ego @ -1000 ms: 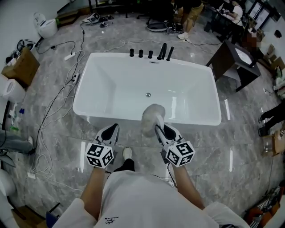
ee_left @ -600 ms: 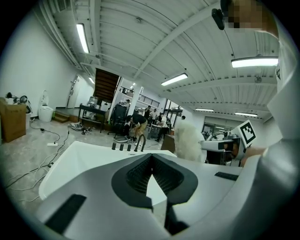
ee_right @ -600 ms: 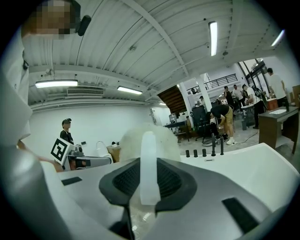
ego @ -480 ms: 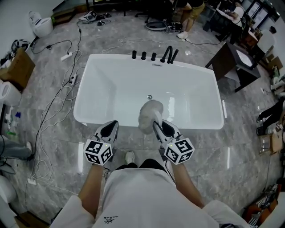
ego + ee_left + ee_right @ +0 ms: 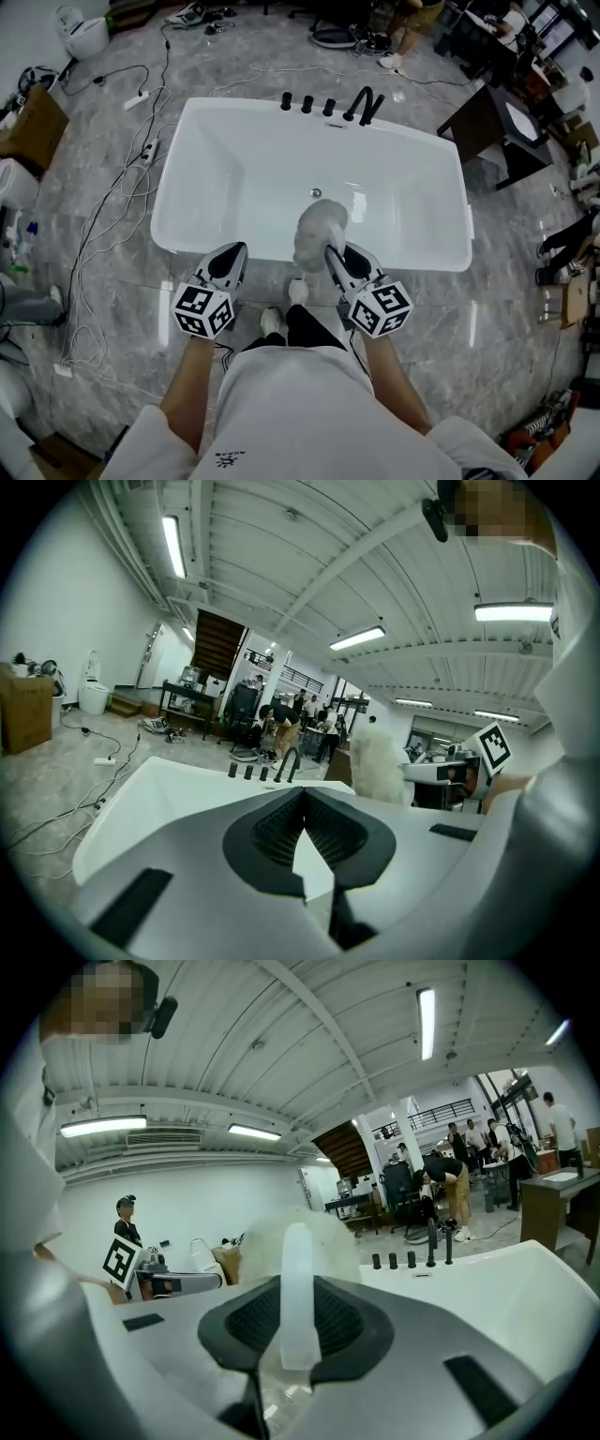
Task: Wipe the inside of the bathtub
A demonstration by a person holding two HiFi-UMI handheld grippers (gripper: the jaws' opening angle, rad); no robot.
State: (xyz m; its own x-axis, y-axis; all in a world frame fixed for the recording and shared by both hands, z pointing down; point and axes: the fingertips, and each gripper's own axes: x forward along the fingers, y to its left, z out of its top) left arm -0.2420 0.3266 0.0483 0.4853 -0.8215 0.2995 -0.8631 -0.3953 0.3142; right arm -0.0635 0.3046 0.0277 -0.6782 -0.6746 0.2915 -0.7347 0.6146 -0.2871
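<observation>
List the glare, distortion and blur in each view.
Head view: ceiling lights glare off the bathtub bottom and streak the polished floor tiles; straight edges bow outward. Left gripper view: fisheye circle with black corners, light strips blown out, the near jaws soft. Right gripper view: same fisheye; the fluffy brush, close to the lens, looks hazy.

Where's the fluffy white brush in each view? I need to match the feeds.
Head view: fluffy white brush at centre, by the bathtub's near rim.
Left gripper view: brush right of centre.
Right gripper view: brush dead centre, in the right claw.
Shared landmark: black taps.
</observation>
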